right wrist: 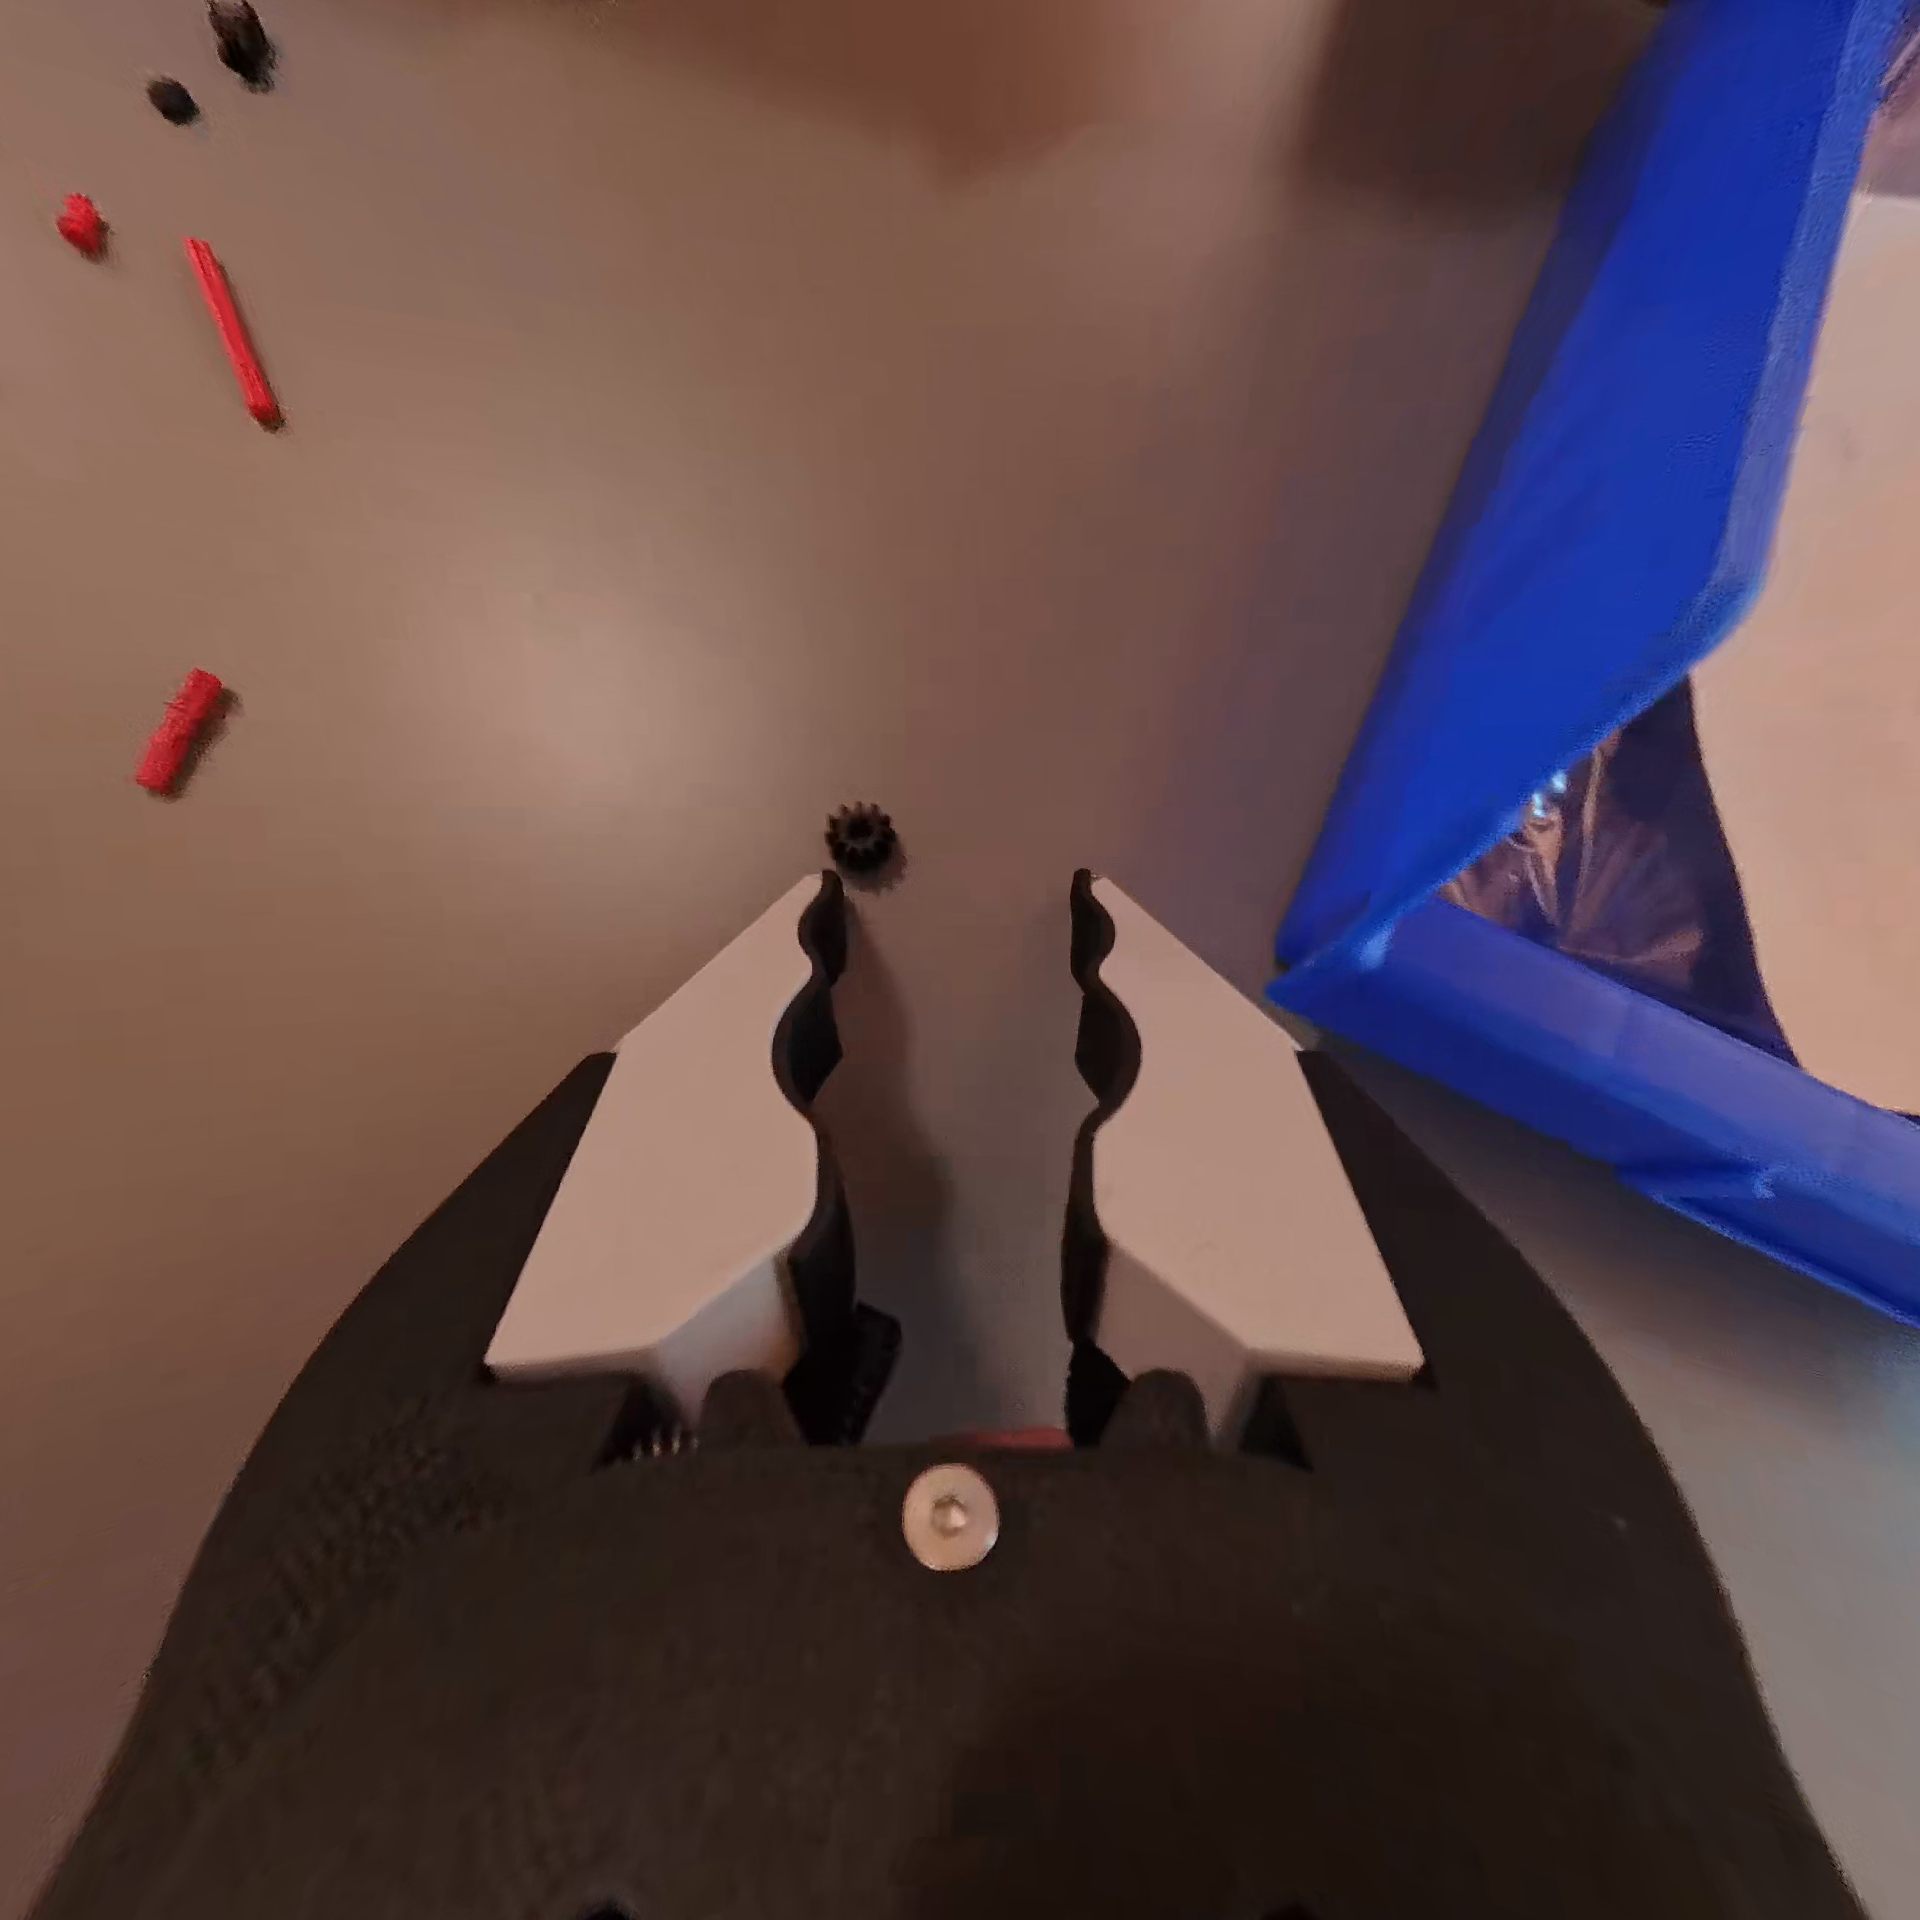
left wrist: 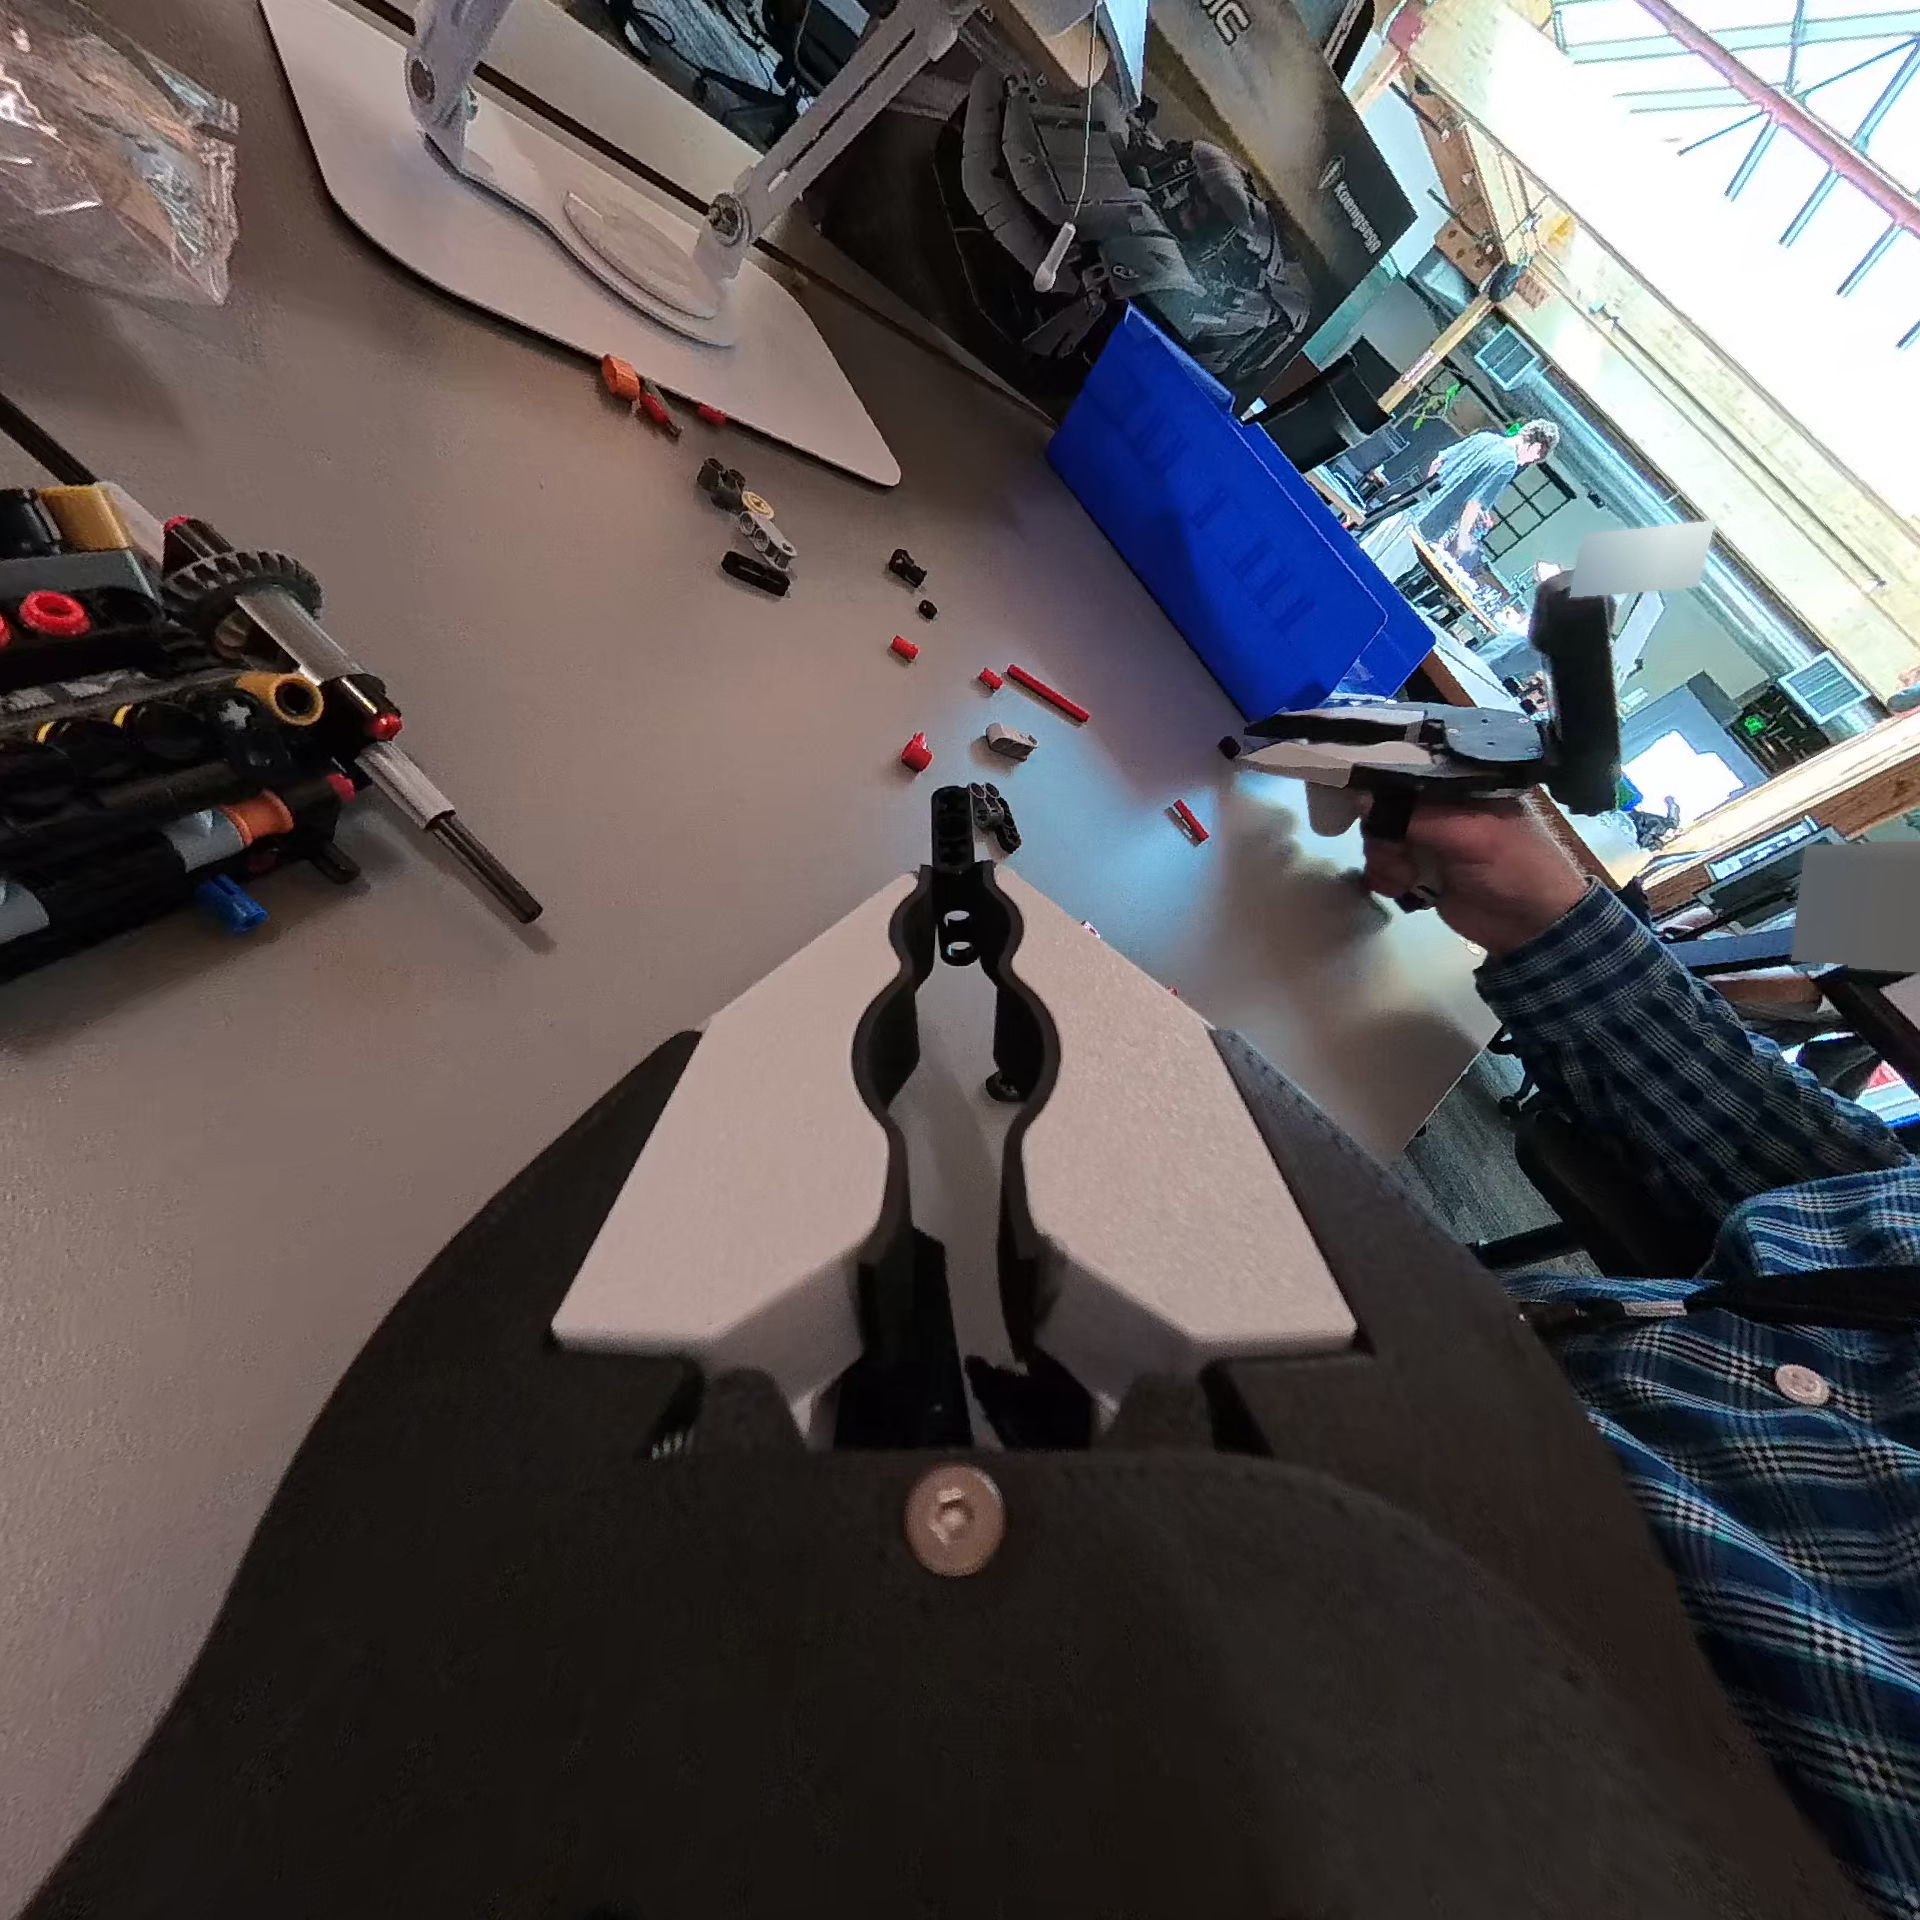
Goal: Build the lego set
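Observation:
My left gripper is shut on a small black lego assembly of beams and connectors, held above the grey table. The partly built lego model, black with red, yellow and orange parts and a grey axle, sits at the left. My right gripper is open and empty just above the table, with a small black gear lying right beside its left fingertip. The right gripper also shows in the left wrist view, held by a hand near the blue bin.
Loose red pins and a red axle lie scattered mid-table, with black and grey connectors farther back. A blue bin stands at the right edge; it also shows in the right wrist view. A white stand base and a plastic bag lie at the back. The left gripper's tips are roughly 40 centimetres from the right gripper's.

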### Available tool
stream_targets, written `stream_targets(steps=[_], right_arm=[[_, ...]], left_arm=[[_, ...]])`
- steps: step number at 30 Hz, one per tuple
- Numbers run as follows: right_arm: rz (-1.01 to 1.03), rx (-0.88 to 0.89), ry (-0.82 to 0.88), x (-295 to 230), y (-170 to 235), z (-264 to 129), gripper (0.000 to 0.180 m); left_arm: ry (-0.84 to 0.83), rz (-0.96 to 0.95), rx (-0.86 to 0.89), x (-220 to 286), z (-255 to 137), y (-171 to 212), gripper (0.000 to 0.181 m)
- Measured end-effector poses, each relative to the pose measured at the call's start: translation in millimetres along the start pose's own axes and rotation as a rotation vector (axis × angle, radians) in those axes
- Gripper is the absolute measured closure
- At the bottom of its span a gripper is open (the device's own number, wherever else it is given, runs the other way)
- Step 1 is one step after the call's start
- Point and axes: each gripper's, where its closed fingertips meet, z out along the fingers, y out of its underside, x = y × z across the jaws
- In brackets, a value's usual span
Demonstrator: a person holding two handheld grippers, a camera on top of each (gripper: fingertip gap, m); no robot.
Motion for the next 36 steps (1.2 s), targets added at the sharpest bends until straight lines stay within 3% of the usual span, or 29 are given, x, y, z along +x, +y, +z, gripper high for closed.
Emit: stream_targets(steps=[4, 7, 11, 16, 21, 27, 36], right_arm=[[-0.033, -0.018, -0.070, -17, -4, 7, 0.151], [-0.026, -0.020, -0.106, -23, -8, 11, 0.169], [-0.045, 0.011, -0.190, -48, -19, 10, 0.169], [-0.188, 0.142, -0.343, -121, -60, -4, 0.170], [-0.374, 0.233, -0.491, -195, -87, -18, 0.170], [-0.582, 0.180, -0.542, -237, -71, 1, 0.170], [-0.550, 0.035, -0.615, -240, -35, 15, 0.165]], left_arm=[[-0.003, 0.006, -0.006, 0, 1, 1, 0.176], [0.020, -0.010, 0.007, 6, 3, 0, 0.176], [0.079, -0.045, 0.025, 20, 11, -1, 0.176], [0.168, -0.100, 0.084, 34, 13, -11, 0.176], [0.060, 0.125, 0.025, 35, 19, -10, 0.176], [0.040, 0.264, -0.080, 46, 33, 0, 0.176], [0.157, 0.075, -0.189, 62, 64, 23, 0.176]])
